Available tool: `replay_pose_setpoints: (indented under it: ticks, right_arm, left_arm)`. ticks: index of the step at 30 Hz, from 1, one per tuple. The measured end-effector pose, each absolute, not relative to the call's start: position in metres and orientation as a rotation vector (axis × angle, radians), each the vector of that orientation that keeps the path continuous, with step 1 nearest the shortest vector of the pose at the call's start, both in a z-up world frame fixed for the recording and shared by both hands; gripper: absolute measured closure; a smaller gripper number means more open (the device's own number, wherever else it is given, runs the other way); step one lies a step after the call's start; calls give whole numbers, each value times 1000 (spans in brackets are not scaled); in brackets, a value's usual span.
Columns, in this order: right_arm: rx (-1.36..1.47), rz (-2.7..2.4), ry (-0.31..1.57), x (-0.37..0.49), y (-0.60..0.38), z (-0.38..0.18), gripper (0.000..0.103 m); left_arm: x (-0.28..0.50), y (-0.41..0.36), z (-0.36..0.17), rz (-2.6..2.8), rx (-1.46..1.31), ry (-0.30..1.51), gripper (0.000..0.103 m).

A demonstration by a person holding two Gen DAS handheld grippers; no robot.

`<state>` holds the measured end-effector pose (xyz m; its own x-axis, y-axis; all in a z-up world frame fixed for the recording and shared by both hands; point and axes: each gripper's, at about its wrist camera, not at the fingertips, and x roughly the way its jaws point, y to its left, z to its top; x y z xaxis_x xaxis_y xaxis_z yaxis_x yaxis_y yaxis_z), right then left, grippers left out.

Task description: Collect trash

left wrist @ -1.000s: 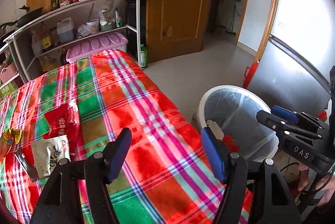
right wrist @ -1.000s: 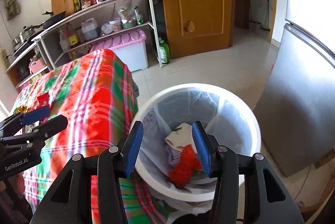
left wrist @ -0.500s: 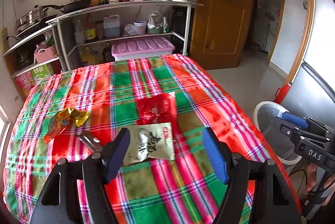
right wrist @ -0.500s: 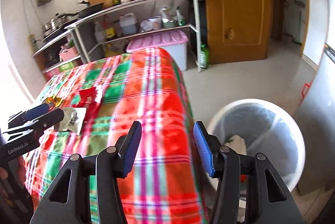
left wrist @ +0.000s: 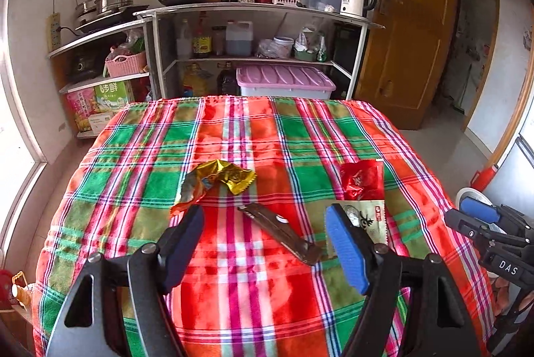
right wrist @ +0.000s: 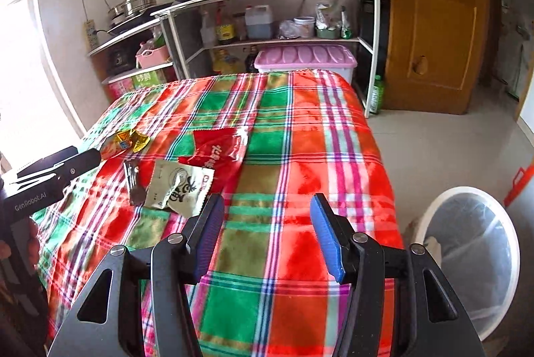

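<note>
Left gripper [left wrist: 265,230] over the near half of the plaid tablecloth [left wrist: 233,290], jaws opening, nothing between the pads. Just beyond its tips, roughly centred in the gap: a dark flat wrapper strip [left wrist: 282,233] lying diagonally. The blue right-hand pad overlaps the near edge of a pale green sachet [left wrist: 368,218]. Past the left finger, a crumpled gold wrapper [left wrist: 217,181]. Farther right, touching the sachet's far edge, a red packet [left wrist: 362,180]. All four lie flat on the cloth, none touched.

Right gripper [right wrist: 265,225] over the near right part of the cloth, jaws apart, only cloth between them. The trash lies up and left of it: sachet nearest, just off the left finger's tip; red packet beyond; gold wrapper farthest left.

White bin [right wrist: 467,260] with a clear liner on the floor, right of the table, beside the right gripper.

Far side: metal shelving [left wrist: 253,13] with pans, bottles, kettle; pink-lidded box [left wrist: 283,79] underneath.
</note>
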<state>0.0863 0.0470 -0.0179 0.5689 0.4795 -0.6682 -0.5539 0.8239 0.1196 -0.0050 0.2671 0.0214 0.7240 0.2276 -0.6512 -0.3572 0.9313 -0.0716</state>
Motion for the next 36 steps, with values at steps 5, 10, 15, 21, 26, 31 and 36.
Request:
replay_pose_setpoints:
  ticks: [5,10,15,21,26,31,36]
  right_arm:
    - [-156,666,763,86,78,-25,48]
    - [-163,715,794,91,107,-33,48]
    - [-192,726,800,92,132,-39,48]
    - [-207,712,838,101,150,-50,48]
    - [-206,696,863,104,153,-60,47]
    - [-195,712,870,104,151,-62,46]
    - [-194,731,879,103,153,-68,43]
  left_arm:
    - [-9,293,17,370,-205,697,25]
    - [-7,317,9,402,-221,712,25]
    - [1,337,1,412,-229,740,25]
    - [18,348,-9,388,-215,781,24]
    - [30,350,-15,387,-206,800,24]
    - [38,352,-22,381,-208,821,24]
    - [43,353,-28,379,-219,837,24]
